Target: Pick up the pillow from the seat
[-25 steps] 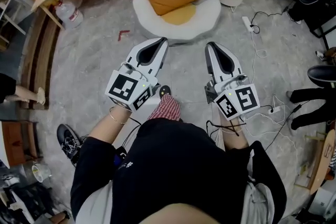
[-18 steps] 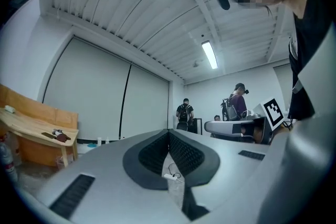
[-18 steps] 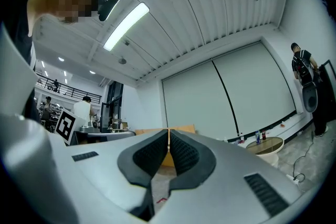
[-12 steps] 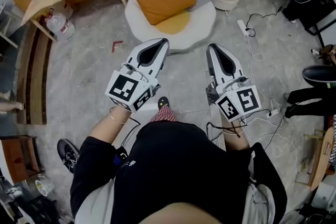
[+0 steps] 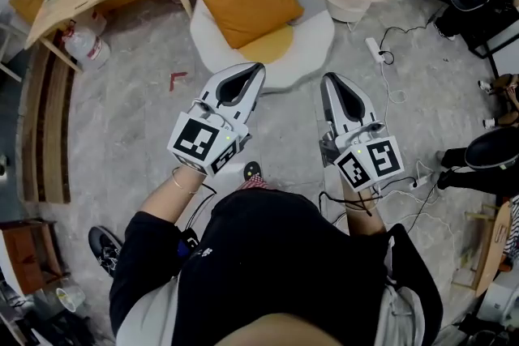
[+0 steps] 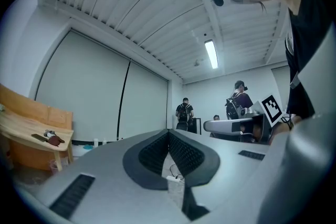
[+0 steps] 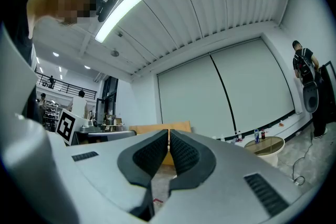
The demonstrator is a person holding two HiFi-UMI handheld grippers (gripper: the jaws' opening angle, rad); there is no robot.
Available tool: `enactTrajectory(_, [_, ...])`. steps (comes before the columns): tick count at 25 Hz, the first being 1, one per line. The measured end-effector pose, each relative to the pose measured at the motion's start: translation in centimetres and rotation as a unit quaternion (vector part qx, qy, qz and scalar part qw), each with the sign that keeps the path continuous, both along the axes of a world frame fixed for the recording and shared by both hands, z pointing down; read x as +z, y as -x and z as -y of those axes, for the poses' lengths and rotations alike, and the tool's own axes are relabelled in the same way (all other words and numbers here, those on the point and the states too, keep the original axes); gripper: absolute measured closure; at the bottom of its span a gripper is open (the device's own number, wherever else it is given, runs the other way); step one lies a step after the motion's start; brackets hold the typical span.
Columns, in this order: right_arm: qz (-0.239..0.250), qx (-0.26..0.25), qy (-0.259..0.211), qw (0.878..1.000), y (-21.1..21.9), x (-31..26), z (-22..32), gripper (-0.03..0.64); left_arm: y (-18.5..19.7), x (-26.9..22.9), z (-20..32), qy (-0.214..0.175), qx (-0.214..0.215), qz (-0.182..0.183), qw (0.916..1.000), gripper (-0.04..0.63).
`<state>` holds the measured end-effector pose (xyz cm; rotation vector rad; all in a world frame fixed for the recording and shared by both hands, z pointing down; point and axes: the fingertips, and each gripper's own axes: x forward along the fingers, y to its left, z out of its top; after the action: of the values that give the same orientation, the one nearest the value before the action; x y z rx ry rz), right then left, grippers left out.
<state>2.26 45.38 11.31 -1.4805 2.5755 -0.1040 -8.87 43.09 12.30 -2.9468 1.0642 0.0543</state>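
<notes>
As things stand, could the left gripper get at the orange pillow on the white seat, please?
Probably yes: nothing stands between the left gripper and the pillow, which lies uncovered on the seat. The jaws are shut, though, and it hangs short of the pillow.

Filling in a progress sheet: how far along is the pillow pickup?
Done: nothing yet; the pillow rests on the seat, untouched. In hand: the left claw and right claw are both shut and empty, held over the floor short of the seat. To do: reach the seat, open a claw, grip the pillow and lift it off.
</notes>
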Motion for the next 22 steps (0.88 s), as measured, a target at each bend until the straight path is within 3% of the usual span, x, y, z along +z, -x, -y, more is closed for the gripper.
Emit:
enactTrajectory(13, [0.003,-0.013,0.002,1.0,3.9,0.0,7.8,0.592,4.0,0.2,7.3,-0.001,-0.014,-0.004,0.9999,0.586])
enactTrajectory(22, [0.013,-0.011,0.012,1.0,4.5,0.4,10.3,0.592,5.1,0.6,10.1,0.006,-0.018,-0.006,0.9998,0.586])
